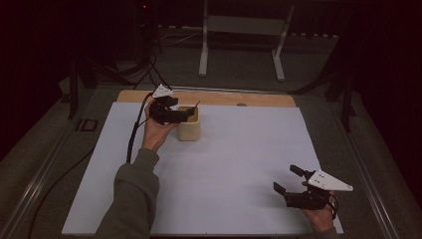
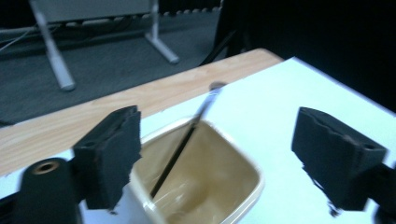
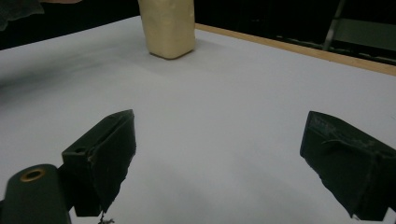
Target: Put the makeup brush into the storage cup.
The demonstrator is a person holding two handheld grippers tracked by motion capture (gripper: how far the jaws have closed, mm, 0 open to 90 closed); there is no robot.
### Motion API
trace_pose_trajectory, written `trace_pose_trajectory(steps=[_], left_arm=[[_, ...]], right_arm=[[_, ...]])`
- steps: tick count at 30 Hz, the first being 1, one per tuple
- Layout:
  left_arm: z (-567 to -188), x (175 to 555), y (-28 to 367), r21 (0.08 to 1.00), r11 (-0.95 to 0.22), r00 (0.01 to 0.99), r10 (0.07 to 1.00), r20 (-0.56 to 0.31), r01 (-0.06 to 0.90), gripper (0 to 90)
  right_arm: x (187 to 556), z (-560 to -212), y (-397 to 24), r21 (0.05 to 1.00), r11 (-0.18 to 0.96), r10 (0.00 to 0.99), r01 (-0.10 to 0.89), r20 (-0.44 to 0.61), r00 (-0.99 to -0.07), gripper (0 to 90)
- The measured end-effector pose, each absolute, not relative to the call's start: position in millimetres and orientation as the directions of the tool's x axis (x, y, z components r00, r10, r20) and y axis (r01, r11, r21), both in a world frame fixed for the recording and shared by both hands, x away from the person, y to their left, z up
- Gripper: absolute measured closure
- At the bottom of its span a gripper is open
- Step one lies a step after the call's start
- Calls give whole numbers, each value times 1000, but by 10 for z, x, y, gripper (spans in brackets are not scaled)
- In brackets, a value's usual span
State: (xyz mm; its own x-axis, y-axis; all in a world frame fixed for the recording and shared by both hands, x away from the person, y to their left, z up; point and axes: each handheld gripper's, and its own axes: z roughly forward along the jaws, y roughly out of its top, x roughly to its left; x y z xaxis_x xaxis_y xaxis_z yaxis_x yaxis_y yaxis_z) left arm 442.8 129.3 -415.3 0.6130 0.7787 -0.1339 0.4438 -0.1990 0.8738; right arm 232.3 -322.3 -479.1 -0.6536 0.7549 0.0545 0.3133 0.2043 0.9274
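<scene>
A cream cup [image 1: 189,125] with a squarish rim stands upright on the white sheet [image 1: 234,164] that covers most of the table [image 1: 259,99], toward the far left part of the sheet. A thin dark stick [image 2: 184,144] leans inside it, lower end down in the cup, upper end tilted out over the far rim; in the high view its tip [image 1: 197,104] pokes just above the cup. The left gripper view looks down into the cup [image 2: 201,182]; its inside is tan and glossy, and apart from the stick nothing can be made out in it.

The left gripper [image 1: 171,114] hovers right at the cup's near-left rim, held by the left hand [image 1: 157,132], a grey-green sleeve [image 1: 132,199] running back to the bottom edge. Its fingers [image 2: 114,154] stand wide apart, one on each side of the cup's mouth, gripping nothing; the stick passes between them without touching either. A black cable [image 1: 135,129] trails from it over the sheet's left side.

The right gripper [image 1: 293,186] sits well apart, near the sheet's near-right corner, held low by the right hand [image 1: 318,214]. Its fingers [image 3: 105,158] are also spread wide and empty, over bare sheet [image 3: 210,130], pointing toward the cup [image 3: 168,28] far off.

Beyond the table's wooden far edge, grey floor [image 1: 239,69] and a white metal frame [image 1: 244,30] show in dim light.
</scene>
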Motion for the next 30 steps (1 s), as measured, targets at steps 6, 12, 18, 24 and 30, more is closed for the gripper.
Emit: trace_pose_trajectory(steps=[6, 12, 18, 24, 30], left_arm=[[-4202, 4416, 1360, 868, -177, 593, 790, -155, 464, 146], [-4268, 4405, 1396, 861, -178, 582, 798, -158, 477, 133], [-4301, 4394, 1422, 854, -181, 577, 801, -159, 487, 123], [-4304, 4368, 1452, 847, -203, 576, 806, -141, 491, 123], [-4278, 4334, 1468, 839, -239, 576, 811, -105, 488, 123]], right_arm=[[2320, -4789, -3219, 928, 204, 755, 313, 54, -654, 104], [2320, -4789, -3218, 927, 206, 754, 313, 54, -655, 104], [2320, -4789, -3217, 927, 206, 753, 313, 54, -656, 104], [2320, -4789, -3216, 927, 207, 752, 313, 54, -656, 104], [2321, -4790, -3215, 927, 207, 751, 313, 54, -658, 104]])
